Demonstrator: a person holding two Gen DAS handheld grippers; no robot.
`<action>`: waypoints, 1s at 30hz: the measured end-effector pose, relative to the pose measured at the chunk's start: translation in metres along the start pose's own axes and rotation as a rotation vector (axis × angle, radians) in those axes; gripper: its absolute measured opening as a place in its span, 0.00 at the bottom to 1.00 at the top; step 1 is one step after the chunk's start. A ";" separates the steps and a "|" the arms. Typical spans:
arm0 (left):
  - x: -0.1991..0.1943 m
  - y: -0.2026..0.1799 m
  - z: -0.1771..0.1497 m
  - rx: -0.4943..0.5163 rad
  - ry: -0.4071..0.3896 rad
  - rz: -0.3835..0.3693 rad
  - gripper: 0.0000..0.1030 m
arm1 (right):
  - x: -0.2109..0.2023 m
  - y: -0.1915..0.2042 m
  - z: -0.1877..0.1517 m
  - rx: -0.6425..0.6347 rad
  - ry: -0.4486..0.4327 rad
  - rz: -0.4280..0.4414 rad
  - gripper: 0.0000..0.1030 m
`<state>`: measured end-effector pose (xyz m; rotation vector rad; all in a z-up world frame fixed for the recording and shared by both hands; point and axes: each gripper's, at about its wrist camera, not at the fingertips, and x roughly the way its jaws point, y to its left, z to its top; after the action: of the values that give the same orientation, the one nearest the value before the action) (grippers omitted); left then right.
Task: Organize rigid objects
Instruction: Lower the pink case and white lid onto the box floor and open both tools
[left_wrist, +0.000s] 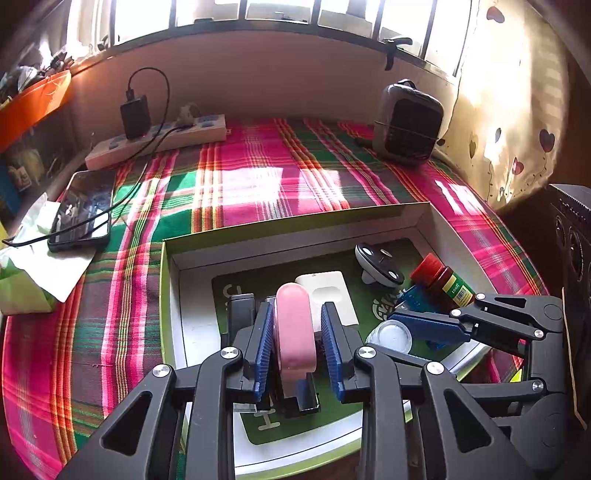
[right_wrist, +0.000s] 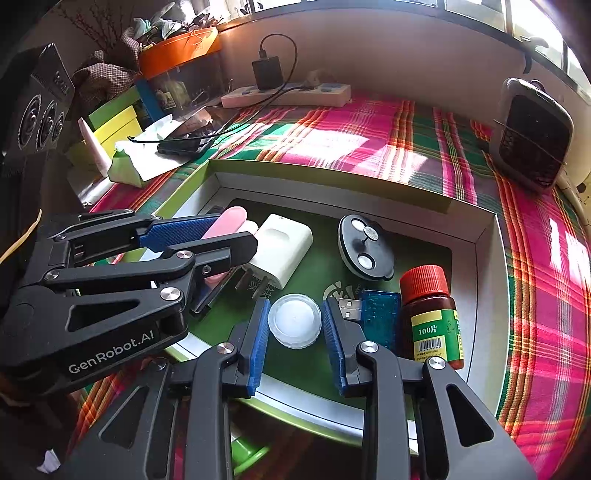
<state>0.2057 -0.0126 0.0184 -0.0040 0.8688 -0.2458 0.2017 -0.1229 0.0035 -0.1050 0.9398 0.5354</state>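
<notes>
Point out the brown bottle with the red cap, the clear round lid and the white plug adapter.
Brown bottle with red cap (right_wrist: 428, 314), right wrist view, body.
Clear round lid (right_wrist: 294, 320), right wrist view, centre.
White plug adapter (right_wrist: 280, 247), right wrist view, top face.

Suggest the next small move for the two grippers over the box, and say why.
Probably lift both straight up and clear. The left gripper straddles the pink stapler with gaps beside its pads, and the right gripper straddles the clear lid without pressing it. Both items already lie inside the box, so they look released.
</notes>
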 end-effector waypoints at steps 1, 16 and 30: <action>0.000 0.000 0.000 0.000 0.000 0.001 0.25 | 0.000 0.000 0.000 0.001 -0.001 0.000 0.31; -0.001 -0.001 0.000 -0.004 -0.004 -0.004 0.37 | -0.003 -0.002 -0.003 0.018 -0.012 -0.011 0.40; -0.003 0.000 -0.002 -0.019 -0.001 0.008 0.41 | -0.007 -0.002 -0.006 0.021 -0.022 -0.015 0.49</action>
<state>0.2021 -0.0115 0.0197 -0.0180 0.8695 -0.2300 0.1953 -0.1295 0.0056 -0.0872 0.9225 0.5122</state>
